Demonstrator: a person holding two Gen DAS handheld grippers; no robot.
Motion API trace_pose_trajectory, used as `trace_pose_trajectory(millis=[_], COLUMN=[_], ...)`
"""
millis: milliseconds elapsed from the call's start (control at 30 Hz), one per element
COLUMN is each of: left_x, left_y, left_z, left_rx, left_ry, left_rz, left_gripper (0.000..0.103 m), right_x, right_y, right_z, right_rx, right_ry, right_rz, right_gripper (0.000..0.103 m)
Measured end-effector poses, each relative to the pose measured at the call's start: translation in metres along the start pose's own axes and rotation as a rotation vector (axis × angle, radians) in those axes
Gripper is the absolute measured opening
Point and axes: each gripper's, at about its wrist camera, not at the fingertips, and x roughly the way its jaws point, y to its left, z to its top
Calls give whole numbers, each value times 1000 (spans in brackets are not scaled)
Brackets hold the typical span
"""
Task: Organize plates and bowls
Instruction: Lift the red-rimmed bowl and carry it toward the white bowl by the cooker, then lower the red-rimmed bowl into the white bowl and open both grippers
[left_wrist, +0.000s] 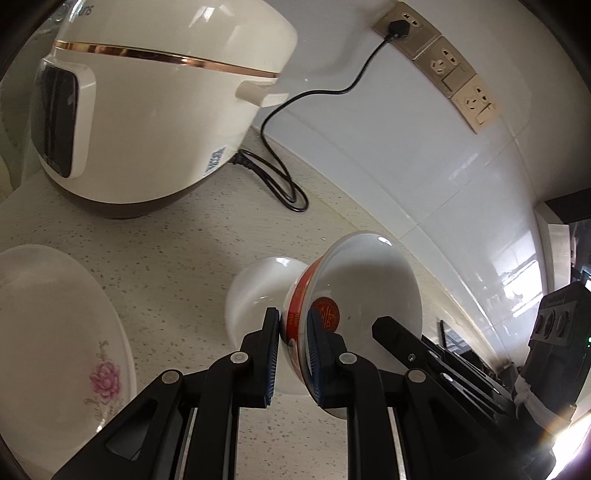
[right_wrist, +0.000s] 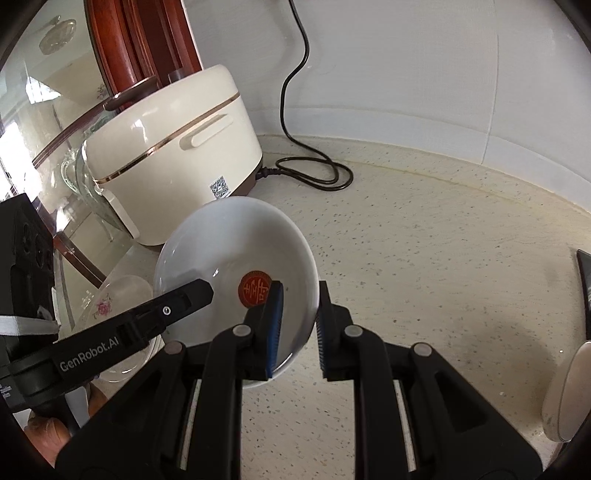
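Note:
A white bowl with a red band outside and a red seal inside (left_wrist: 369, 284) is held tilted above the counter. My left gripper (left_wrist: 293, 347) is shut on its near rim. The same bowl fills the middle of the right wrist view (right_wrist: 236, 254). My right gripper (right_wrist: 297, 328) has its jaws either side of the bowl's right rim, one pad inside, one outside with a small gap. A second plain white bowl (left_wrist: 258, 291) sits on the counter behind. A flowered white plate (left_wrist: 55, 332) lies at the left.
A cream rice cooker (left_wrist: 147, 110) stands at the back left, its black cord (left_wrist: 280, 177) looped on the speckled counter (left_wrist: 177, 251). Wall sockets (left_wrist: 439, 62) are on the white tiles. A metal disc (right_wrist: 565, 391) sits at the right edge.

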Motion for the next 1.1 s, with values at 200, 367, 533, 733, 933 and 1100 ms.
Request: trace_pose_trajectory(millis=[200, 367, 533, 733, 933, 1100], left_x=[9, 12, 15, 19, 19, 23], left_y=[3, 4, 4, 2, -7, -10], left_z=[-2, -3, -3, -4, -8, -9], left_rx=[-1, 0, 7, 30, 83, 113], left_ry=[15, 15, 10, 8, -3, -12], left_rz=[40, 66, 95, 129, 177, 219], left_gripper=[16, 16, 16, 16, 16, 17], right_x=[14, 18, 27, 29, 29, 33], right_y=[-3, -2, -3, -2, 5, 4], right_z=[-2, 0, -1, -2, -5, -8], right_rx=[12, 10, 9, -4, -58, -78], right_ry=[35, 49, 66, 64, 43, 43], right_rz=[5, 8, 8, -2, -70, -113], right_gripper=[20, 22, 22, 23, 23, 23])
